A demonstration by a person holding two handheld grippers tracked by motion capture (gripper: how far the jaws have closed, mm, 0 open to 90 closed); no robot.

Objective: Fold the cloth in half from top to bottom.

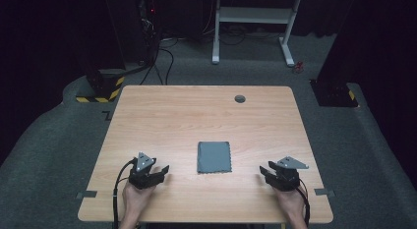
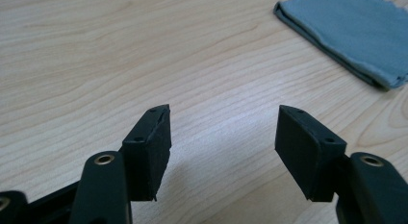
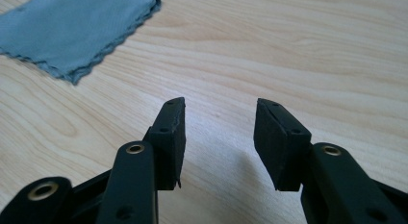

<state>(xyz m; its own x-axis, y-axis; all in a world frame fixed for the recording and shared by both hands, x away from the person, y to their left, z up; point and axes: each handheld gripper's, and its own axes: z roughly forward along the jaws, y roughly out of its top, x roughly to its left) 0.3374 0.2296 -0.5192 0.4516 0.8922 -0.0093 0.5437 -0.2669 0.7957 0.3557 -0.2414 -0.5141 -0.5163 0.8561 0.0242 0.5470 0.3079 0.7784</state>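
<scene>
Lying flat near the middle of the light wooden table, the folded grey rectangular cloth sits between the two grippers, apart from both. Taking it cleanly probably means approaching low from each side and pinching an edge or corner — not pressing on the centre. The left gripper and right gripper rest over bare wood, jaws parted — nothing between them.

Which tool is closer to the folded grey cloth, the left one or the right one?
Left, but only slightly. The left tool sits off the grey cloth's near-left corner. The right tool sits off its near-right corner, a bit farther away. Both are open, holding nothing.
</scene>
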